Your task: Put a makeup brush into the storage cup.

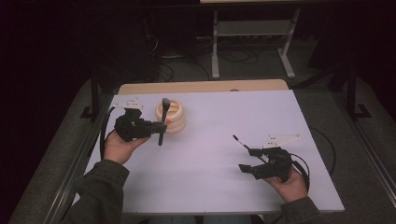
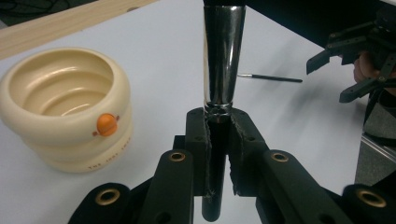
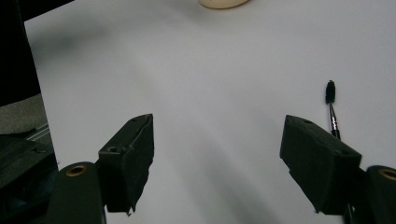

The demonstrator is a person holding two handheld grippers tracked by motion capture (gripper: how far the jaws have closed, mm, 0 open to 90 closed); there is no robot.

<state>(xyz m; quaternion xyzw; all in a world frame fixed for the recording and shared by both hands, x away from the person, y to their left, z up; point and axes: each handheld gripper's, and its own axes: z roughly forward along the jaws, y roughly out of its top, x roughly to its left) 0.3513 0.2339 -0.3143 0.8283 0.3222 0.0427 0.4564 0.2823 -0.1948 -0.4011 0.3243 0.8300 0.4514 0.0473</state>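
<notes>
The brush (image 2: pixel 223 56), with a shiny metal ferrule and dark handle, stands upright at the far left of the table, clamped between the jaws of the left gripper (image 1: pixel 160 126); its handle runs down between the pads and its dark end shows below them in the left gripper view. In the high view the brush (image 1: pixel 163 120) rises in front of the cream ribbed bowl (image 1: pixel 174 116), its top over the bowl's near rim and its lower end hanging above the table (image 1: pixel 205 182), just near of the bowl. The bowl (image 2: pixel 60 107) stands just left of the brush in the left gripper view, apart from it, an orange dot on its side and small lettering on its lowest ring. The left hand (image 1: pixel 120 147) holds that gripper from the near side. A thin black wand (image 1: pixel 240 141) with a small bristled tip lies flat on the table at the right, just far of the right gripper (image 1: pixel 247 161), whose jaws stand wide apart with nothing between them. In the right gripper view the wand (image 3: pixel 332 109) lies beside the right jaw, tip pointing away. The right hand (image 1: pixel 292 184) holds this gripper at the near right.
</notes>
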